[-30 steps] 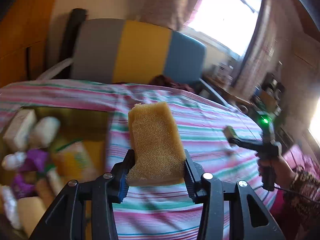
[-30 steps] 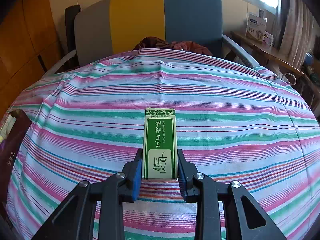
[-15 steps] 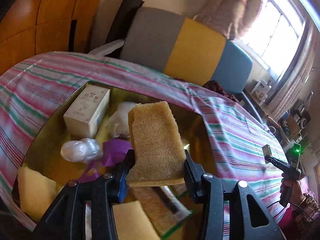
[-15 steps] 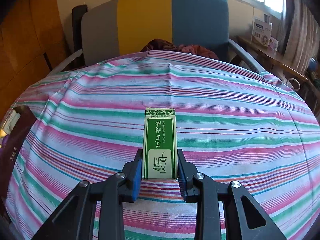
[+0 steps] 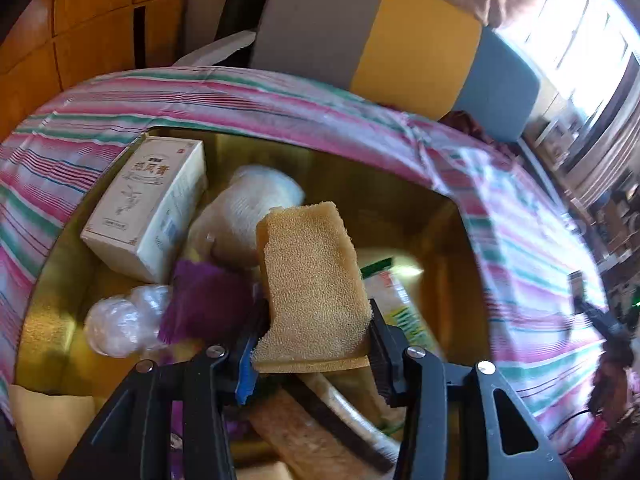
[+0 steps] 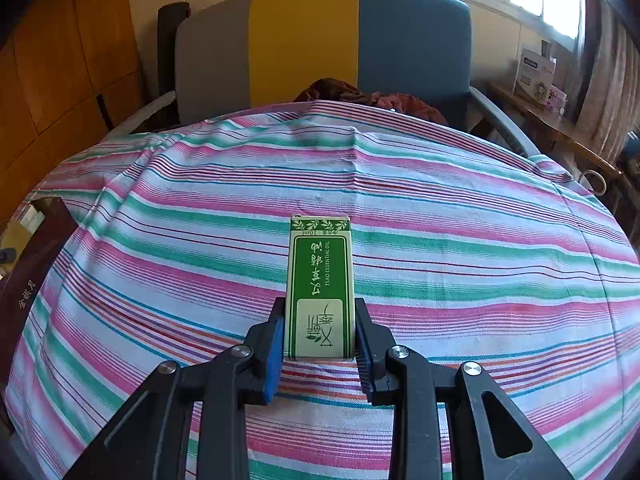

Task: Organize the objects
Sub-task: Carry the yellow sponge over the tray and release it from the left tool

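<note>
- The left gripper [image 5: 312, 344] is clamped on a yellow sponge [image 5: 314, 284], its pads pressing the sponge's lower sides; the sponge stands tilted, its top leaning toward 11 o'clock in the left wrist view.
- The sponge hangs above the open mouth of a gold-lined box [image 5: 400, 200] that sits on the striped tablecloth [image 5: 280, 100].
- Inside the box, at 10 o'clock from the sponge, a cream carton with Chinese print [image 5: 146, 208] lies tilted against the box's left wall.
- A white mesh-textured roll [image 5: 256, 200] lies at 11 o'clock, just beside the carton and partly behind the sponge.
- A purple tuft [image 5: 204, 300] sits at 9 o'clock, touching a clear plastic-wrapped lump [image 5: 120, 326] farther out at 9 o'clock.
- A green-and-white packet [image 5: 396, 300] shows at 3 o'clock, close behind the right finger.
- At 6 o'clock, under the gripper, a brown sponge-like slab [image 5: 304, 436] and a pale yellow block [image 5: 52, 424] at 8 o'clock lie in the box; what else is there is blurred.
- The right gripper [image 6: 320, 344] is clenched on a green essential-oil box [image 6: 320, 288], which stands upright between the pads with its print upside down.
- That box is over the striped tablecloth [image 6: 440, 216], near the middle of the right wrist view; whether its lower end touches the cloth I cannot tell.
- At 12 o'clock beyond the table stands a chair with grey, yellow and blue panels [image 6: 320, 40].
- At 9 o'clock in the right wrist view, a dark maroon box edge with gold characters [image 6: 28, 280] shows.
</note>
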Action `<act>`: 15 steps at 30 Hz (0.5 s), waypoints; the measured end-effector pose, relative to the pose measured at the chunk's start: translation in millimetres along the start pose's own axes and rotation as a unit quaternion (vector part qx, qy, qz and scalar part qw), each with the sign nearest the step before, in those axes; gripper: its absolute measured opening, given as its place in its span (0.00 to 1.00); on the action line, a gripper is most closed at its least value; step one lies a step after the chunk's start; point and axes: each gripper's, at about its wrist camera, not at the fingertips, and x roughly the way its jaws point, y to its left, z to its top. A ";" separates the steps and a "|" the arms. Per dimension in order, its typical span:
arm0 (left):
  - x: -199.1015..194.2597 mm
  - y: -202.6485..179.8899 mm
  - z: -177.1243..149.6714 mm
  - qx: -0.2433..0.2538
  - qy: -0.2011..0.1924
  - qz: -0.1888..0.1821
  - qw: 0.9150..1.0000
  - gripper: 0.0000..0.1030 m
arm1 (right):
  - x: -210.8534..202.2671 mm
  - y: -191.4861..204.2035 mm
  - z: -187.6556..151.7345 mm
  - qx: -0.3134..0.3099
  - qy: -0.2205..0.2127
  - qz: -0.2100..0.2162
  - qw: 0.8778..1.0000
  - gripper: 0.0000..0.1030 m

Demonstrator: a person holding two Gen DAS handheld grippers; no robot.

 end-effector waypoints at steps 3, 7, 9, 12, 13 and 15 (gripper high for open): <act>-0.4 2.4 -5.4 0.012 0.006 0.033 0.999 0.46 | -3.6 1.0 0.5 -0.002 -0.007 0.002 1.000 0.30; -11.8 0.0 -10.6 0.013 -0.007 0.020 1.000 0.55 | -9.1 4.5 2.4 -0.007 -0.021 0.010 1.000 0.30; -20.0 -1.7 -14.1 0.015 -0.018 0.010 1.000 0.71 | -11.7 8.3 3.3 -0.013 -0.027 0.013 0.999 0.30; -32.7 -2.9 -23.6 0.014 -0.032 -0.007 0.999 0.71 | -14.1 16.2 5.1 -0.024 -0.027 0.015 0.999 0.30; -34.2 -5.2 -24.2 0.016 -0.035 -0.009 0.999 0.71 | -14.3 19.8 5.9 -0.028 -0.023 0.017 0.999 0.30; -38.8 -6.2 -26.4 0.017 -0.040 -0.007 0.999 0.71 | -15.2 25.8 6.6 -0.038 -0.019 0.015 0.999 0.30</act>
